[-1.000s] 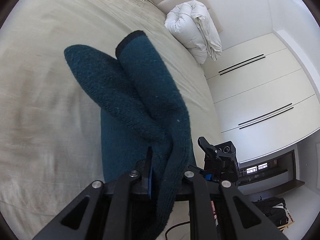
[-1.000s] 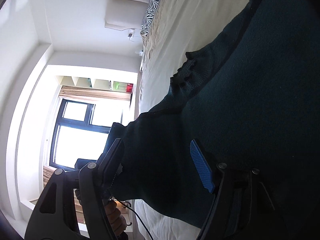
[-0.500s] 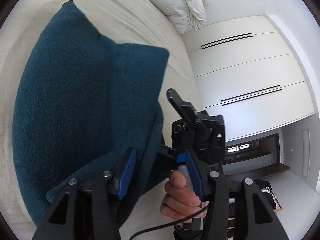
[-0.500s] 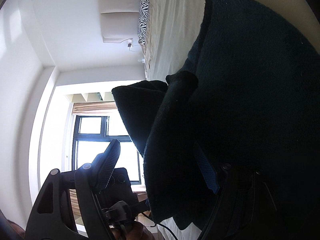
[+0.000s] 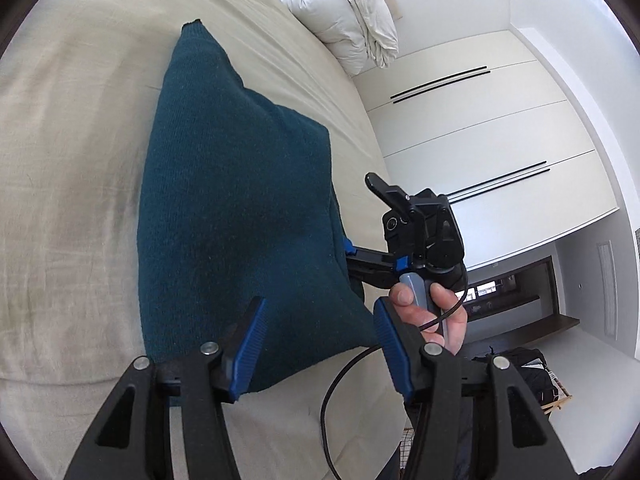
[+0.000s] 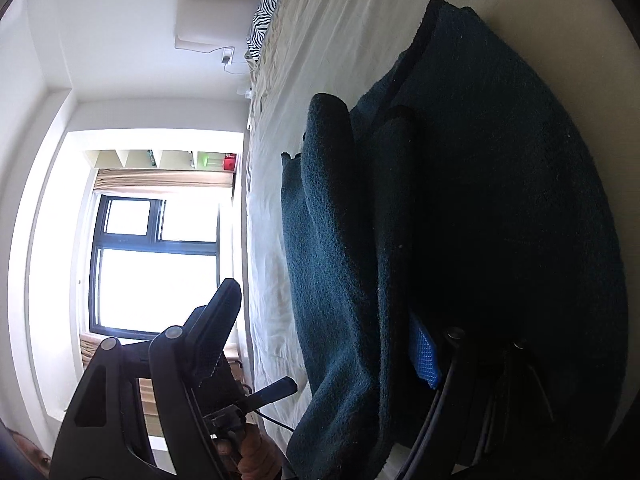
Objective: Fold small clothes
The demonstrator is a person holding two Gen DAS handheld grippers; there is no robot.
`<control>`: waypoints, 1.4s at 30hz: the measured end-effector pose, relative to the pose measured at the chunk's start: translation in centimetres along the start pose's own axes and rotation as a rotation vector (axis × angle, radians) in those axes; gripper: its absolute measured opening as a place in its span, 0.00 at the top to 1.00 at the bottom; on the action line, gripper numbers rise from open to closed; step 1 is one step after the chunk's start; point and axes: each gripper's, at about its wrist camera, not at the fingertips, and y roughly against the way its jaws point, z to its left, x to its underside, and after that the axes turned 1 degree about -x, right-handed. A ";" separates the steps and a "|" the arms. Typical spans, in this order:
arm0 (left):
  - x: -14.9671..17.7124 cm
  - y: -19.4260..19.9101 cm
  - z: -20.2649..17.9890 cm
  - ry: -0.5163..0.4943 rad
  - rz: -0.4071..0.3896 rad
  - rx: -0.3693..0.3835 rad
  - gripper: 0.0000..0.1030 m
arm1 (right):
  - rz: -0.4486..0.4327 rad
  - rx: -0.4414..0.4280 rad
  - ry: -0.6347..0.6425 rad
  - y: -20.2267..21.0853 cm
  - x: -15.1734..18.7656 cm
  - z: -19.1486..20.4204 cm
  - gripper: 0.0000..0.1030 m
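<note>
A dark teal knitted sweater lies folded on the beige bed. My left gripper is open and empty just above the sweater's near edge. My right gripper is wide open, seen side-on at the sweater's right edge in the left wrist view. In the right wrist view the sweater lies between the jaws, its folded sleeves bunched at the left; one blue pad shows against the fabric.
A rolled white duvet lies at the head of the bed. White wardrobe doors stand to the right. A zebra pillow and a window show in the right wrist view. A cable hangs from the right gripper.
My left gripper has let go of the sleeves and opened wide. The sweater went from hanging to lying folded on the bed. My right gripper stayed open at its edge.
</note>
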 end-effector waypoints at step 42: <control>1.6 -5.7 -0.9 -0.181 0.053 -0.173 0.32 | 0.085 0.278 0.176 -3.2 -0.9 1.9 0.73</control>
